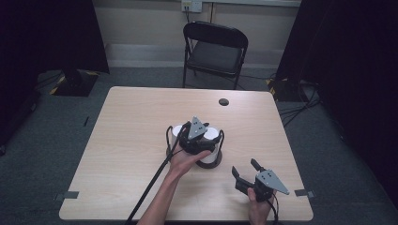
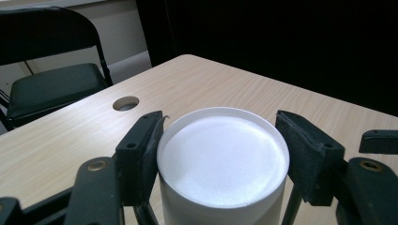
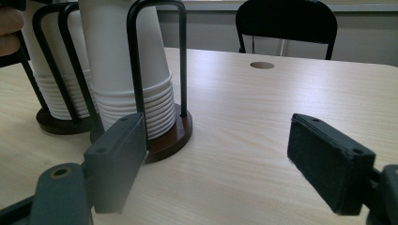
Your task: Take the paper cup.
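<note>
The top white paper cup (image 2: 222,161), upside down on a stack in the dark wire holder with round wooden bases (image 3: 162,136), stands about mid-table, nearer the near edge of the pale wooden table (image 1: 131,126). Your left gripper (image 1: 197,132) pinches it, both pads against its wall. Your right gripper (image 1: 247,169) rests spread and empty near the near right corner. No writing shows on the cups.

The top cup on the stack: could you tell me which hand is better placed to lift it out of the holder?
Left, I would say. The left gripper is already at the holder, its jaws closed around the top cup. The right gripper rests open near the table's front edge, off to the side of the stacks.
</note>
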Motion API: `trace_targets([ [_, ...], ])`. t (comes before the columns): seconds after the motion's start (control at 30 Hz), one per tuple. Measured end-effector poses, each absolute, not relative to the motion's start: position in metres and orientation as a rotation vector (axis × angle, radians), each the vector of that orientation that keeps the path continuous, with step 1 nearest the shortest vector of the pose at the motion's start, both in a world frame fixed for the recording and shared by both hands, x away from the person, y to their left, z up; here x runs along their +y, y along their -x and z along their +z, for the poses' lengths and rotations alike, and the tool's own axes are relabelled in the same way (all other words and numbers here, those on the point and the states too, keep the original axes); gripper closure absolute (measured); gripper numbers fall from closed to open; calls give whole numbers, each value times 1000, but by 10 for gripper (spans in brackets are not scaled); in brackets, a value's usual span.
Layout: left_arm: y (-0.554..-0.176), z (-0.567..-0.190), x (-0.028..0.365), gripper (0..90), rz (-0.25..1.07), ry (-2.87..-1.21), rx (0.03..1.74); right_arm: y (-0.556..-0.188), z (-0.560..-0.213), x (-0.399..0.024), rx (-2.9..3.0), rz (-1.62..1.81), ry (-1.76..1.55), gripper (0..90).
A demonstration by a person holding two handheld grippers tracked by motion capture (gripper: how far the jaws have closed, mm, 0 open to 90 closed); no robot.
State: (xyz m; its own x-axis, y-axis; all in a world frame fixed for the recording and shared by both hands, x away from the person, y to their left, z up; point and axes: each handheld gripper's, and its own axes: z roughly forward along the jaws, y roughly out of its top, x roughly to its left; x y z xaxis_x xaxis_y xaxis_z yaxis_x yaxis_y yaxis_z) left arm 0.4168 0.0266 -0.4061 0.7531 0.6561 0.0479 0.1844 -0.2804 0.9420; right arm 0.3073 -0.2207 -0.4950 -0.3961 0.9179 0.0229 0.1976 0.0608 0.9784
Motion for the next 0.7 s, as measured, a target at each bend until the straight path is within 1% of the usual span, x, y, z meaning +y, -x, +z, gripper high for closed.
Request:
trace_targets([
  [0.37,-418,-405,28,358,497,-1800,675,-307,-495,-221,1679,1385,-1125,195],
  [0.7,-414,-398,33,359,487,-1734,675,-307,-495,-221,1674,1387,-1131,195],
])
